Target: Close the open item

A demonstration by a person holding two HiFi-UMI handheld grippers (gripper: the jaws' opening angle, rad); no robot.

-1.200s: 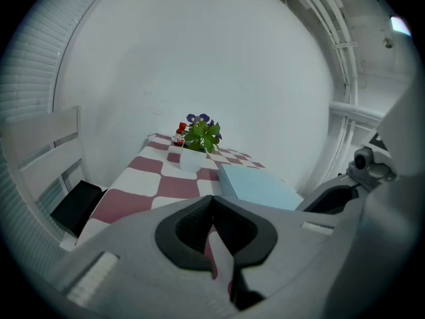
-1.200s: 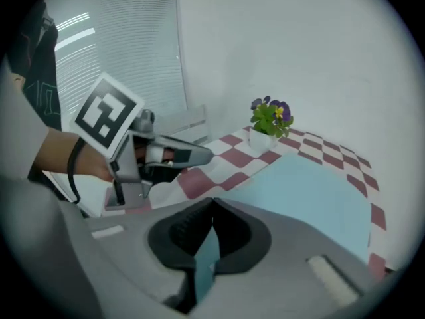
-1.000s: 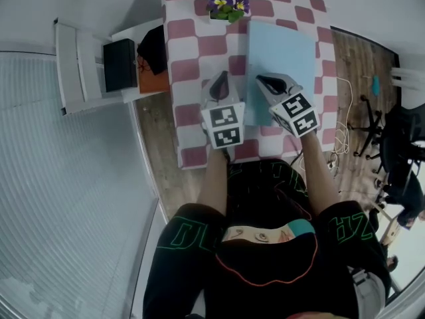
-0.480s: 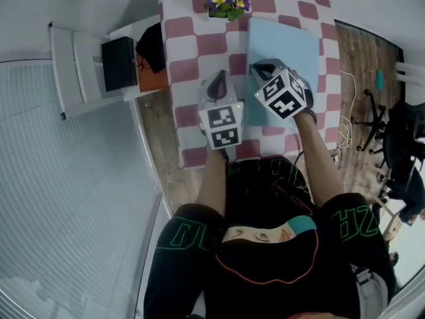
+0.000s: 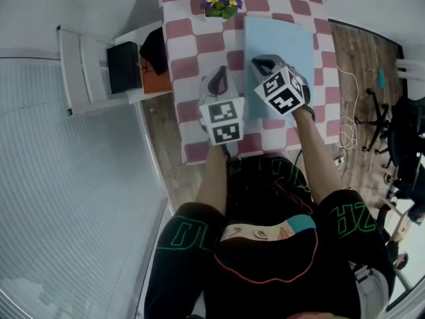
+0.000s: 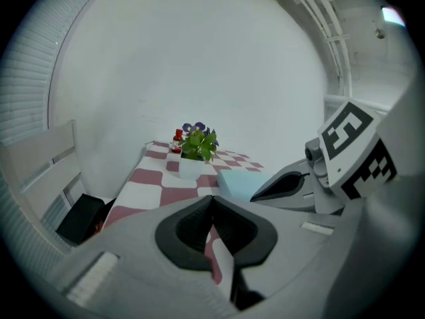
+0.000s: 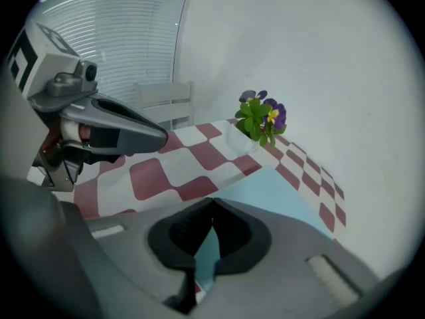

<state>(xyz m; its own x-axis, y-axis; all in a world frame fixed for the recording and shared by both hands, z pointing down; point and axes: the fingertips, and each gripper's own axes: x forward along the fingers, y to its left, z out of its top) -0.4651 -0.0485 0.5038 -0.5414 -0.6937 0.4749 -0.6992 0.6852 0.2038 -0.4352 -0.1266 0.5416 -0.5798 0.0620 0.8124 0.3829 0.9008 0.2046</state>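
Note:
A flat light blue item (image 5: 282, 35) lies on the red-and-white checkered tablecloth (image 5: 186, 45), right of centre; no open lid or flap shows on it. It also shows in the left gripper view (image 6: 238, 180) and under my right jaws (image 7: 269, 188). My left gripper (image 5: 219, 78) hovers above the cloth just left of the blue item, shut and empty (image 6: 212, 199). My right gripper (image 5: 260, 62) hangs over the blue item's near part, shut with nothing between its pads (image 7: 212, 203). Each gripper sees the other (image 6: 285, 185) (image 7: 126, 131).
A potted plant with purple and yellow flowers (image 5: 218, 4) stands at the table's far side, left of the blue item. A white chair (image 5: 80, 68) with a black box (image 5: 123, 65) is at the left. An office chair (image 5: 398, 135) and cables (image 5: 345, 128) are on the wooden floor at the right.
My right gripper has moved away from me over the blue item and twisted, so its marker cube has turned. The left gripper has hardly moved.

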